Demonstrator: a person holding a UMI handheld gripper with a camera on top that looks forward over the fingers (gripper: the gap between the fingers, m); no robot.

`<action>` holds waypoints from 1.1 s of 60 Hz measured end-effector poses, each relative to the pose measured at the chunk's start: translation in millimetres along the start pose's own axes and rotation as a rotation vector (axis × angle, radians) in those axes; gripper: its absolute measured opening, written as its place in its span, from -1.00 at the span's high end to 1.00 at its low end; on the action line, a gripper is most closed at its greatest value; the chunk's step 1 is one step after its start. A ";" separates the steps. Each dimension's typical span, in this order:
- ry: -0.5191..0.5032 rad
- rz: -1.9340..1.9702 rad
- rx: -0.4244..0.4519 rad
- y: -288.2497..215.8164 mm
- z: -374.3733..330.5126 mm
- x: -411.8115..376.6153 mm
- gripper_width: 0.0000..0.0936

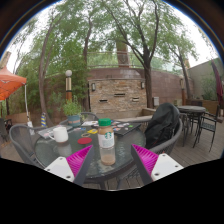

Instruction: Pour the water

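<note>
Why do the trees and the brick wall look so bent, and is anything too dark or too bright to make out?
In the gripper view the wide-angle lens bows the trees and brick wall outward. The sky between the branches glares white. The glass table and bottle lie in soft shade, readable but small. The bottle stands between the open fingers, with gaps at both sides.

A round glass patio table carries everything here. A clear bottle with an orange label and green cap stands upright near its front edge. To the left of the bottle sits a white mug. Beyond the bottle, further in on the tabletop, lie some scattered small items, too small to name.
</note>
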State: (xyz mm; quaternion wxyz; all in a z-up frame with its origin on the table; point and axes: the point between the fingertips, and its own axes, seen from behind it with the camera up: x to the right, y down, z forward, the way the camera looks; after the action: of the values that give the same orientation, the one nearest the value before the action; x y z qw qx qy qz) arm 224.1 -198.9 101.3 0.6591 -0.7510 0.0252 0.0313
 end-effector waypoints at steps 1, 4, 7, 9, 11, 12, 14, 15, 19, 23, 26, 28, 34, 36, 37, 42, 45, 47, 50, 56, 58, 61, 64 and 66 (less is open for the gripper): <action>0.000 -0.004 0.001 -0.5 8.2 -2.9 -0.78; 0.002 -0.033 0.010 -4.3 30.6 -10.3 -0.79; 0.023 -0.074 0.030 -12.4 48.0 -13.5 -0.78; 0.043 -0.089 0.026 -12.5 59.0 -12.9 -0.77; 0.053 -0.095 0.020 -11.8 68.8 -13.6 -0.77; 0.058 -0.095 0.018 -11.3 73.2 -13.9 -0.77; 0.070 -0.087 0.013 -9.6 81.3 -14.9 -0.77; 0.074 -0.082 0.009 -7.8 85.4 -14.7 -0.77; 0.081 -0.051 -0.001 -7.4 95.9 -20.6 -0.77; 0.095 -0.040 -0.020 1.6 118.9 -12.1 -0.76; 0.105 -0.036 -0.014 1.6 125.8 -17.3 -0.76; 0.106 -0.036 0.002 -1.1 131.5 -18.1 -0.72; 0.152 -0.089 0.046 -3.8 143.8 -15.4 0.03; 0.148 -0.089 0.063 -8.0 142.9 -14.7 0.04; 0.147 -0.092 0.064 -7.1 143.1 -15.8 0.04; 0.153 -0.087 0.068 -8.4 141.9 -15.3 0.04; 0.152 -0.051 0.054 -5.6 143.6 -12.5 0.04; 0.135 -0.022 0.047 -4.3 146.2 -12.3 0.04; 0.137 0.000 0.039 -4.1 148.6 -7.7 0.04; 0.157 -0.013 0.028 -2.3 150.5 -10.5 0.09; 0.160 -0.022 0.027 -2.0 149.9 -8.0 0.14; 0.170 -0.049 0.023 -0.9 150.9 -15.1 0.22; 0.162 -0.070 0.008 -1.1 150.7 -22.1 0.32; 0.155 -0.092 0.010 -5.4 153.9 -26.4 0.32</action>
State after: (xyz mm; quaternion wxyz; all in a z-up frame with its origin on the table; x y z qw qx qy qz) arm 196.1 -45.7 88.8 0.6596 -0.7482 0.0414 -0.0573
